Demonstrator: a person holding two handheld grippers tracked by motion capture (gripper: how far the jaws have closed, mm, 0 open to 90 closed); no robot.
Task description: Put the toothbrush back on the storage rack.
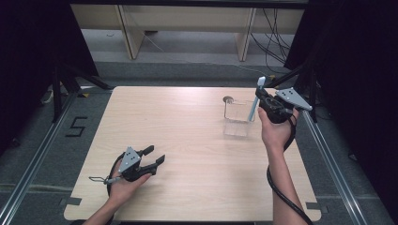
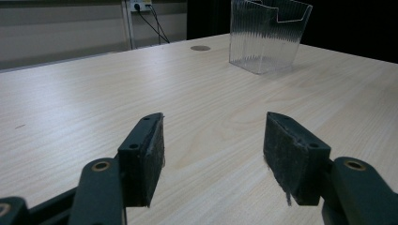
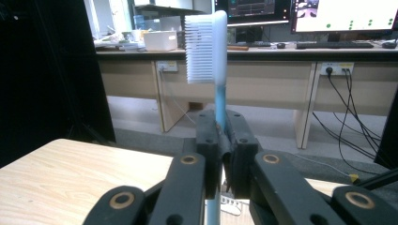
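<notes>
Clear ribbed plastic, the open-topped holder (image 1: pixel 236 117) sits on the far right of the pale wooden table (image 1: pixel 187 140) in the high view; your right gripper (image 1: pixel 261 101) holds the blue-and-white toothbrush (image 1: pixel 256 101) just beside its right rim. I'd keep the handle steep and lower it straight in.

In the left gripper view, the left gripper (image 2: pixel 213 154) rests near you, jaws wide apart and empty.

In the right gripper view, the jaws are clamped on the blue handle; the long axis stands nearly upright, the white bristle head (image 3: pixel 205 47) on top, bristles facing left.
</notes>
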